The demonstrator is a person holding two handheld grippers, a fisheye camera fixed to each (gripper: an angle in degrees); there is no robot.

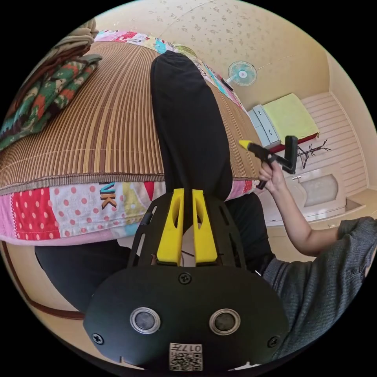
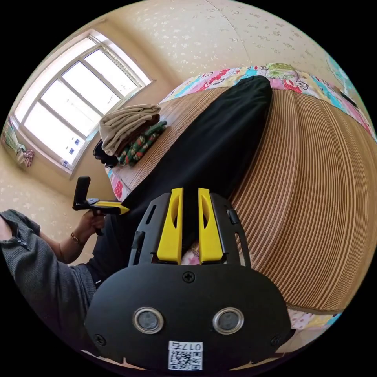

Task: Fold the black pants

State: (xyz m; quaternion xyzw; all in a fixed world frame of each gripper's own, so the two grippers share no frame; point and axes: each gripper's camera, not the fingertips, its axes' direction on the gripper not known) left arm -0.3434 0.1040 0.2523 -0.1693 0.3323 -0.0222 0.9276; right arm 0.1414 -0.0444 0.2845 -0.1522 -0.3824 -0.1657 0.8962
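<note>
Bed (image 1: pixel 78 212): carries everything here; a patchwork sheet hangs over its edge just before the left gripper's fingers, and in the right gripper view its far border (image 2: pixel 243 74) runs beyond the pants' far end.
Striped mat (image 1: pixel 110 129): covers the bed top, spreading to both sides of the fingers in both views (image 2: pixel 314 188).
Black pants (image 1: pixel 188 118): laid lengthwise on the mat, stretching straight away from the fingers of each gripper; the near end hangs over the bed's edge. In the right gripper view the pants (image 2: pixel 220 141) run from between the fingers to the far border.
Stack of folded clothes (image 1: pixel 51 86): on the mat, well off to the left of the left gripper's fingers and apart from the pants; in the right gripper view (image 2: pixel 129 129) it lies to the upper left of the fingers, below the window (image 2: pixel 74 102).
Left gripper (image 1: pixel 187 192): yellow fingers nearly together with black cloth in the narrow gap; it looks pinched on the pants' edge, though the contact itself is hard to see. It shows at the left in the right gripper view (image 2: pixel 125 209), held by a hand (image 2: pixel 88 224), its tip at the pants' edge.
Right gripper (image 2: pixel 190 192): fingers close together, black cloth between them, apparently clamped likewise. In the left gripper view (image 1: pixel 244 143) a hand (image 1: pixel 271 174) holds it to the right of the pants, tip closed.
Fan (image 1: pixel 242 73): on the wall beyond the bed.
</note>
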